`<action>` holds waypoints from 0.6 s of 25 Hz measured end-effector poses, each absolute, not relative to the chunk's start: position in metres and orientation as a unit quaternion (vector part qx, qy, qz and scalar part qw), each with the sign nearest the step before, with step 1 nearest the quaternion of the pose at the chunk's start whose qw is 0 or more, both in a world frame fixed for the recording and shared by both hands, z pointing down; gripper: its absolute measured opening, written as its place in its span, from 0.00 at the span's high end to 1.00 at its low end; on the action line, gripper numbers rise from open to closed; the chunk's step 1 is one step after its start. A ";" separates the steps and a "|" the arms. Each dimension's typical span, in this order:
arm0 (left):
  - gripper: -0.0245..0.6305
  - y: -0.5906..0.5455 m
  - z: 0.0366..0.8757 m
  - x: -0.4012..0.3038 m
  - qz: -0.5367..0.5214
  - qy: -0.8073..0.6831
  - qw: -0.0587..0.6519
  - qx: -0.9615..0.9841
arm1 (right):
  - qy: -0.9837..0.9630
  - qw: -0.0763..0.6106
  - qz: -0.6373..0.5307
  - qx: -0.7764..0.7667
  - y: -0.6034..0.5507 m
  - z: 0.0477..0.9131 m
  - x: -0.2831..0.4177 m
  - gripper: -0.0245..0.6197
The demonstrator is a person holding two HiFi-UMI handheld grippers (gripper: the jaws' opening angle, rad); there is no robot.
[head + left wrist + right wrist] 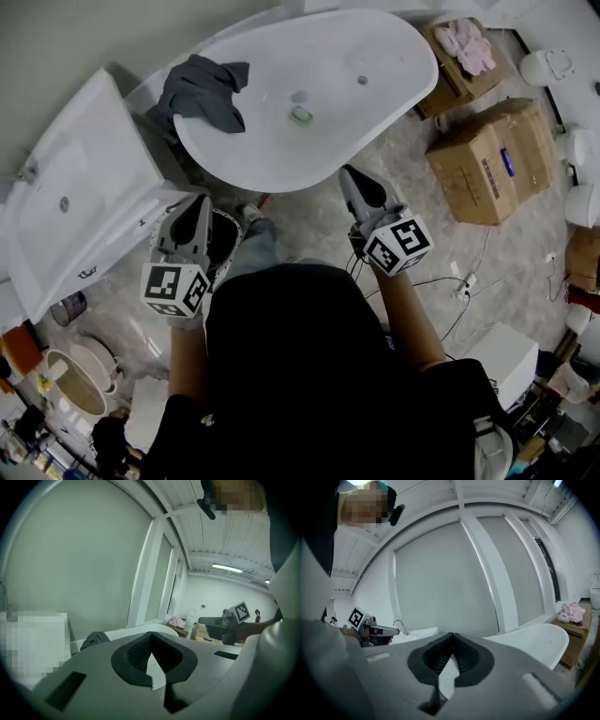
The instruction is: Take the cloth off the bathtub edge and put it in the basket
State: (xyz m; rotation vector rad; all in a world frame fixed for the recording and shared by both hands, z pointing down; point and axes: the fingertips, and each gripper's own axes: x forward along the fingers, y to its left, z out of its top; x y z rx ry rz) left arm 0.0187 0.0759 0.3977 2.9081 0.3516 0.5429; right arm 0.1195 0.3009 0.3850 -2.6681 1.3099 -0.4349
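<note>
Two grippers were closest to us, and we held the left gripper [201,202] and the right gripper [349,173] with their jaws pressed together and nothing in them. Just past their tips we saw the big white bathtub [375,103]. Farther off, the dark grey cloth [202,92] lay bunched up on the tub's far left edge, well apart from both grippers, and a brown cardboard box [487,159] sat on the floor right of the tub.

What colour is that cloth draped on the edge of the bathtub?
The cloth is a plain dark blue-grey, clearest in the head view.
</note>
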 end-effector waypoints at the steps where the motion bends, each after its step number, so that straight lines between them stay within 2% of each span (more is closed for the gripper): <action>1: 0.94 0.066 0.397 0.030 0.183 0.118 0.081 0.973 | 0.437 0.068 -0.145 -0.885 0.289 0.385 0.132 0.97; 8: 0.94 -0.014 0.409 0.090 0.199 0.104 0.086 0.971 | 0.459 0.067 -0.151 -0.873 0.198 0.382 0.201 0.97; 15: 0.94 -0.062 0.425 0.124 0.211 0.087 0.099 0.969 | 0.488 0.054 -0.157 -0.857 0.139 0.383 0.238 0.97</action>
